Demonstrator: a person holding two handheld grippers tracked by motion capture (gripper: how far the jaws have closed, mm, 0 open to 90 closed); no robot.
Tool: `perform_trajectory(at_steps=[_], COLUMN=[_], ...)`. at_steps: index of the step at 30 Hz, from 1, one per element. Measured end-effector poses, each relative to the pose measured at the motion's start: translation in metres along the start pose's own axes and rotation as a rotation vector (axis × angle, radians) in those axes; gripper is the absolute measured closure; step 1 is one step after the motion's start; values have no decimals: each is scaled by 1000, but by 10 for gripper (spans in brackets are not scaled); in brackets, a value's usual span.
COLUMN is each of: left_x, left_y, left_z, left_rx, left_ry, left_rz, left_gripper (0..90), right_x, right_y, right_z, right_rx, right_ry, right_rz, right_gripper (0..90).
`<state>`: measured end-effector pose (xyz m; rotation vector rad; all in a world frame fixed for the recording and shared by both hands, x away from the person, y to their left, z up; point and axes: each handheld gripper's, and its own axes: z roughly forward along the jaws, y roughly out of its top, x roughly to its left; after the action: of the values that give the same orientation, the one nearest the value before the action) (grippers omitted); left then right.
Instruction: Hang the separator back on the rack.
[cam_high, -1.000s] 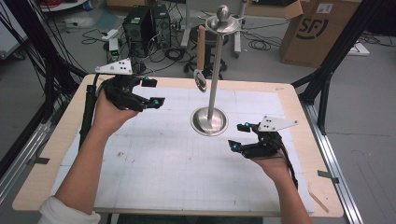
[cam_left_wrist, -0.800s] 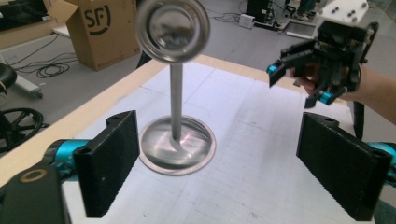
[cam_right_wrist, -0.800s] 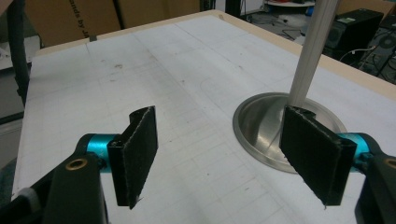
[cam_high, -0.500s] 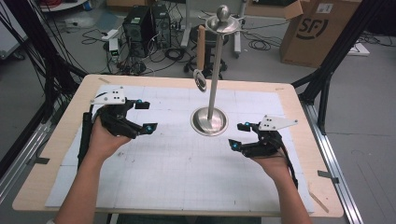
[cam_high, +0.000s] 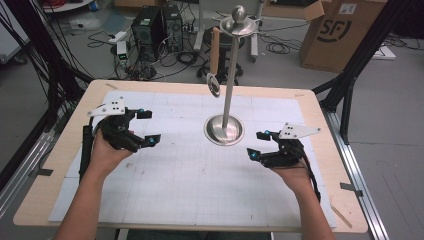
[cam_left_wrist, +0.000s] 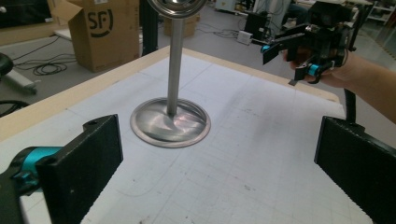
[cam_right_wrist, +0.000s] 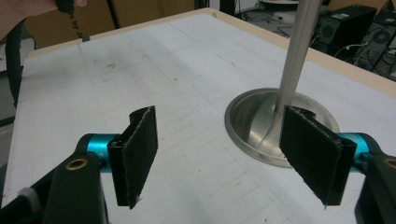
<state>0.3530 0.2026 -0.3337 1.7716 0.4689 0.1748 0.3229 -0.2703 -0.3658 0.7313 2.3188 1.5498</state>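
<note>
Cut off by the top edge of the left gripper view: the round head of the tall polished steel stand (cam_left_wrist: 176, 60), only its lower curve showing. Likewise cropped in the right gripper view: the stand's upper pole, running out of frame at the top. Hidden behind a black padded jaw there: part of the stand's round dished base (cam_right_wrist: 261, 123). Too small and blurred to identify in the high view: the small shiny oval piece (cam_high: 213, 85) hanging beside the pole.
</note>
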Motion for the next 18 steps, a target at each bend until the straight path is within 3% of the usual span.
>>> perform_trajectory(at_steps=[7, 18], left_x=[-2, -2], left_y=[-2, -2], left_z=[9, 9], left_rx=[36, 16], left_ry=[-21, -43], left_rz=[16, 6], left_gripper=[16, 17], right_x=[-1, 1], right_y=[-1, -2], right_z=[0, 0], right_rx=[8, 19], right_ry=[-8, -9], right_rz=[7, 4], right_gripper=[266, 266])
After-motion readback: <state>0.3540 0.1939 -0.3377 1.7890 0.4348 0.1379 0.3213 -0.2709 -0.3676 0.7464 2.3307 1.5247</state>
